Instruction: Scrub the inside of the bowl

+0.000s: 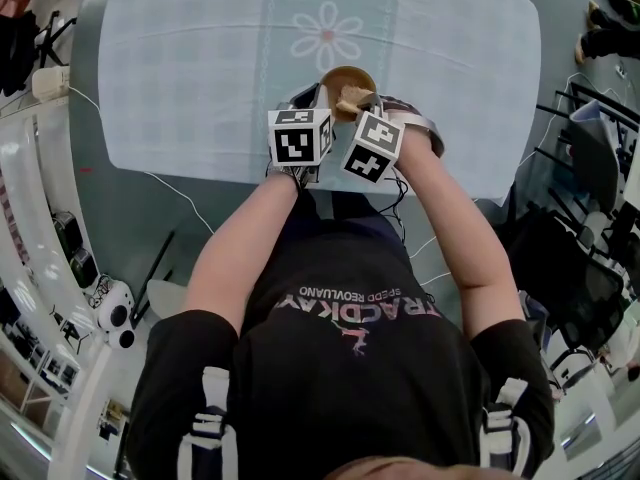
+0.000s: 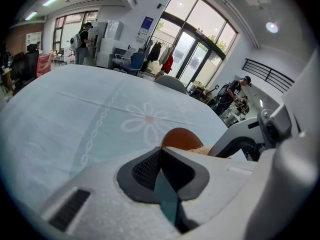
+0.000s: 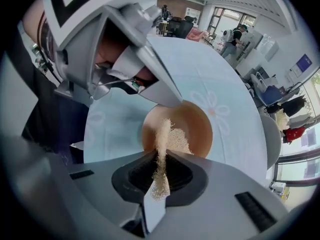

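upright brown bowl (image 3: 202,130) with a beige fibrous scrubber (image 3: 169,136) dipping inside.

**Rough fibre against a smooth brown bowl**

The bowl (image 3: 197,126) is showing a smooth, warm brown inside with a soft sheen. Inside the bowl, the scrubbing pad (image 3: 172,140) is looking rough, fibrous and matt, pinched in the right gripper (image 3: 161,156). Under the bowl, the tablecloth (image 1: 200,68) is reading as matt woven cloth. The right gripper and the left gripper (image 2: 160,154) are showing matt pale plastic shells with dark ribbed pads (image 2: 145,170).
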The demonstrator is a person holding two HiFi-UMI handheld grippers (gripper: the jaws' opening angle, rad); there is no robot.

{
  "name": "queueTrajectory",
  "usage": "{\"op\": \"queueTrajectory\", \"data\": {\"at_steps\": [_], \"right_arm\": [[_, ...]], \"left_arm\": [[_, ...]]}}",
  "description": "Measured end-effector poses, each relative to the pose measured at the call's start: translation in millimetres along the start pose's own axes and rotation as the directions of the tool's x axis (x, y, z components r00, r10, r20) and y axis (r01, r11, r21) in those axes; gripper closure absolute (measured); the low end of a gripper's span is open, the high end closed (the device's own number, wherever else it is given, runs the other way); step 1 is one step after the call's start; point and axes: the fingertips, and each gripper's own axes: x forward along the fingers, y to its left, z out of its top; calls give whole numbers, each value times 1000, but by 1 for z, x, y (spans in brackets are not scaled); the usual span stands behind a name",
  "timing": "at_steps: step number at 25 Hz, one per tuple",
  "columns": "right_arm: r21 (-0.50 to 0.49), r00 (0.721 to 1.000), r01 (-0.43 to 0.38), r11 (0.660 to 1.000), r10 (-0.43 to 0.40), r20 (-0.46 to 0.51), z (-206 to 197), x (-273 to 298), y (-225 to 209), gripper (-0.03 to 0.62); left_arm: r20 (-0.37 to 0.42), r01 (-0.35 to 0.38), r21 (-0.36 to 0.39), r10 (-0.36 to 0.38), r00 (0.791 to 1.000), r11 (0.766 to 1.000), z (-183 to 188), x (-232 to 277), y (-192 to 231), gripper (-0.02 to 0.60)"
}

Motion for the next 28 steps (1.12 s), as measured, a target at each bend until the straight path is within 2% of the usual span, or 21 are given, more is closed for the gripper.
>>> {"op": "queueTrajectory", "data": {"at_steps": [4, 10, 20, 24, 28], "right_arm": [[-50, 998, -56, 997, 57, 12, 6, 1, 16, 560], [-44, 994, -93, 995, 96, 57, 14, -1, 22, 560], [81, 982, -150, 985, 138, 131, 31, 3, 23, 560], [69, 980, -164, 984, 155, 125, 28, 4, 25, 560], [-1, 985, -153, 988, 153, 81, 20, 2, 24, 560]], "left_arm": [[3, 8, -9, -8, 1000, 1000, -1, -1, 0, 561], [10, 21, -17, -21, 1000, 1000, 0, -2, -1, 561], [18, 22, -100, -21, 1000, 995, -4, -2, 3, 561], [17, 19, -50, -18, 1000, 999, -3, -2, 0, 561], [8, 19, -21, -19, 1000, 1000, -3, -2, 0, 561]]}}
